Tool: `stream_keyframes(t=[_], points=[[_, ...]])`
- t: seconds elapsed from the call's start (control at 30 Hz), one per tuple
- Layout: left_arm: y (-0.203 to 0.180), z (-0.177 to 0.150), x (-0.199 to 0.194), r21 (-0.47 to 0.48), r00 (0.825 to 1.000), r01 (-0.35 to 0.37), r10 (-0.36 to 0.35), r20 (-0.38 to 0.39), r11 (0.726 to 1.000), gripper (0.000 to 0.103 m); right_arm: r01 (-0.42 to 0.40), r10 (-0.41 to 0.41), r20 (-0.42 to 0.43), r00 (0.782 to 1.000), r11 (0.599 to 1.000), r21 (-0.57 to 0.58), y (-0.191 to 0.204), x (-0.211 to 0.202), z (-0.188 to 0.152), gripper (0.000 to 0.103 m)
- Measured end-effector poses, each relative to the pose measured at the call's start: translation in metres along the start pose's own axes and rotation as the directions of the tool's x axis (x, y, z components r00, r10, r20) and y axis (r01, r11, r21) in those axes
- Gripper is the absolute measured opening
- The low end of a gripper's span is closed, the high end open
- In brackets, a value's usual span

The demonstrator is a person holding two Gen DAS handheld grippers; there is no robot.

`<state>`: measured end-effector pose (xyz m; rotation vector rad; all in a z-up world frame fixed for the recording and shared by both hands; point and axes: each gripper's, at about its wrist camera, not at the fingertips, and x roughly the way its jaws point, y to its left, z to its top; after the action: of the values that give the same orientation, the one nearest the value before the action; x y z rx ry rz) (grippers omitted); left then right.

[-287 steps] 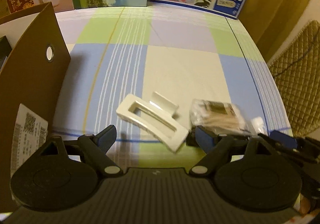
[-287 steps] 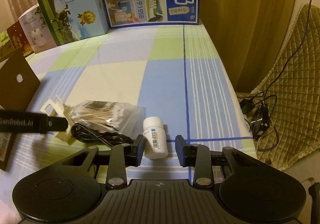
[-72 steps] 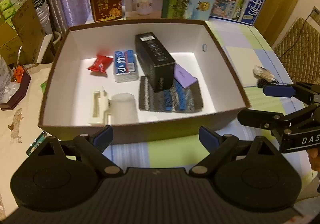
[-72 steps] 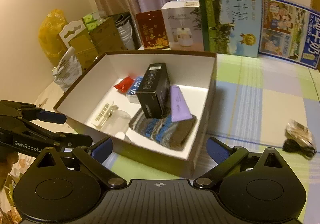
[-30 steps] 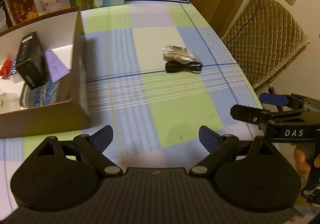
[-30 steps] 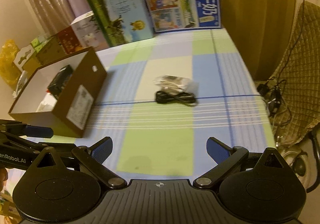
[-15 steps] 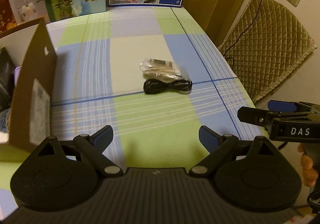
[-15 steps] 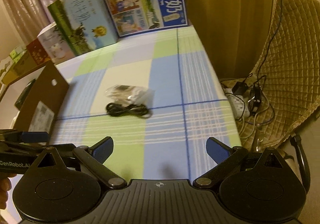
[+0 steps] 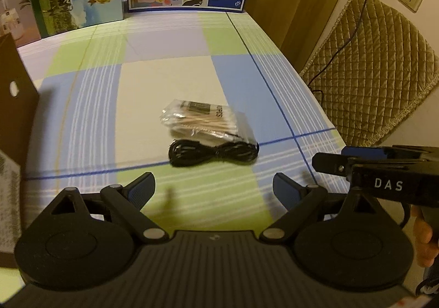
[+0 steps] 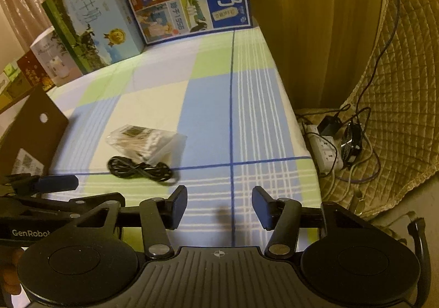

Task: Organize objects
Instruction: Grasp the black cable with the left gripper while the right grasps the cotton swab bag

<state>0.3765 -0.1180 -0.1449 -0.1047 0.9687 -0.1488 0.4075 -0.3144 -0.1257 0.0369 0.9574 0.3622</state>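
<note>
**Both grippers close in on the last two loose items**

Since half a second ago, both views have drawn nearer to the two things left on the counter (image 9: 277, 83), and the right gripper's (image 10: 219, 207) jaws have just been closing from wide to roughly half open, with nothing between them. The left gripper (image 9: 212, 188) stands wide open and empty.

What remains is a clear bag of cotton swabs (image 9: 205, 122) and, just in front of it and touching its near edge, a bundled black cable (image 9: 212, 153). Both lie with their long axes running across the left wrist view, side to side, so the left gripper's jaws line up along that length rather than across it.

In the left wrist view the cable sits straight ahead of the gripper, almost centred between its fingers. In the right wrist view the same cable (image 10: 140, 168) and swab bag (image 10: 145, 140) lie ahead and off to the left, outside the line of the jaws, with the left gripper (image 10: 57, 183) reaching in beside them. By that reading the left hand is better placed for the cable.

The brown cardboard box (image 9: 16, 105), the likely destination, shows at the left edge of both views, near the items but apart from them.

A grip across the cable's narrow waist would probably hold the loops together best.
</note>
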Motion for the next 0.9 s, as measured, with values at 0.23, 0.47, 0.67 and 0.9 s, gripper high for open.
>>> stream_keyframes(t=[0.23, 0.47, 0.67, 0.9], points=[[-0.004, 0.006, 0.026, 0.006, 1.0, -0.002, 0.002, 0.004, 1.0, 0.093, 0.009, -0.009, -0.023, 1.0, 1.0, 0.01, -0.012, 0.02, 0.011, 0.051], [-0.008, 0.01, 0.046, -0.002, 0.999, -0.033, 0.033, 0.003, 0.999, 0.096, 0.017, -0.016, -0.034, 0.999, 0.999, 0.029, -0.02, 0.031, 0.018, 0.051], [-0.011, 0.01, 0.055, 0.035, 0.997, -0.069, 0.068, 0.025, 0.997, 0.095, 0.021, -0.019, -0.048, 0.999, 0.999, 0.036, -0.024, 0.038, 0.019, 0.051], [-0.011, 0.005, 0.056, 0.136, 0.995, -0.095, 0.089, 0.05, 0.986, 0.093, 0.008, -0.007, -0.058, 0.998, 1.0, 0.021, -0.018, 0.044, 0.021, 0.051]])
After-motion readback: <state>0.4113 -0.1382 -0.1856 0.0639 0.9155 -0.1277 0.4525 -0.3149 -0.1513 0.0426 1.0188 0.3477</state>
